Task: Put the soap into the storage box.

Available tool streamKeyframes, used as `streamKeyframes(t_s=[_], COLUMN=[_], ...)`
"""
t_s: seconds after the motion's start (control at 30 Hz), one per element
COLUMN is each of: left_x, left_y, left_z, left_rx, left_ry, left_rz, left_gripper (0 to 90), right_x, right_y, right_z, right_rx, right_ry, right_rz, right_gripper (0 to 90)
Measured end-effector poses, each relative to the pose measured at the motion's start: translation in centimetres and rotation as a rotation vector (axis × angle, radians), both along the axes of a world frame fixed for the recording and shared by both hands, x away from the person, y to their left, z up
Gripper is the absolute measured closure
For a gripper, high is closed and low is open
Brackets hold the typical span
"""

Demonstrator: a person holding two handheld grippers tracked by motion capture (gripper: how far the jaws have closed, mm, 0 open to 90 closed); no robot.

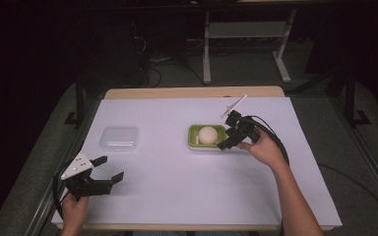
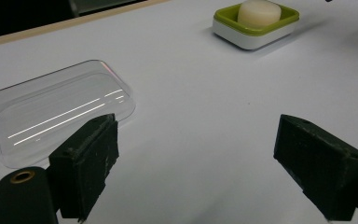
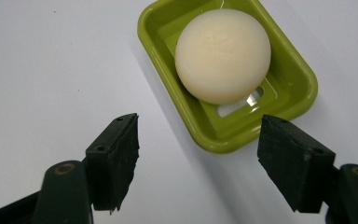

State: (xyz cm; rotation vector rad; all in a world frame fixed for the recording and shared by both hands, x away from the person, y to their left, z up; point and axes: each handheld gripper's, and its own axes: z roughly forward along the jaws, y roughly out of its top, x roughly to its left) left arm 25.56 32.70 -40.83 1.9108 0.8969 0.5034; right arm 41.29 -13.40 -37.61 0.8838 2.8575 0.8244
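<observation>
A round cream soap bar (image 1: 208,134) (image 3: 222,55) (image 2: 260,11) lies in a green soap dish (image 1: 193,133) (image 3: 292,79) (image 2: 223,15) near the middle of the white table. My right gripper (image 1: 225,139) (image 3: 198,161) hovers open at the dish's right end, its jaws spread on either side of the dish's near corner and touching nothing. A clear plastic lid (image 1: 119,138) (image 2: 51,112) lies flat to the left. My left gripper (image 1: 109,168) (image 2: 196,172) stands open near the front left edge, just short of the lid, with nothing between its jaws.
A white sheet (image 1: 187,191) covers the table; wide bare room lies between the lid and the dish and along the front. Beyond the far edge are a dark floor, cables and a white frame (image 1: 246,44).
</observation>
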Motion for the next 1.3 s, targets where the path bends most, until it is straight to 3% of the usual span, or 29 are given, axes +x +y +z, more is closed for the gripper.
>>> streamKeyframes(t_s=[0.83, 1.3], left_x=[0.0, 0.0], left_y=[-0.2, -0.3], left_z=[0.0, -0.1], left_rx=[0.000, 0.008], left_ry=[-0.006, -0.002], left_rz=[-0.004, -0.010], left_gripper=[13.1, 13.2], right_x=[-3.3, -4.9], right_y=[-2.8, -4.4], right_z=[-0.3, -1.6], right_rx=[0.037, 0.057], right_ry=[-0.019, -0.015], right_rz=[-0.022, -0.037], right_gripper=[27.8, 27.5])
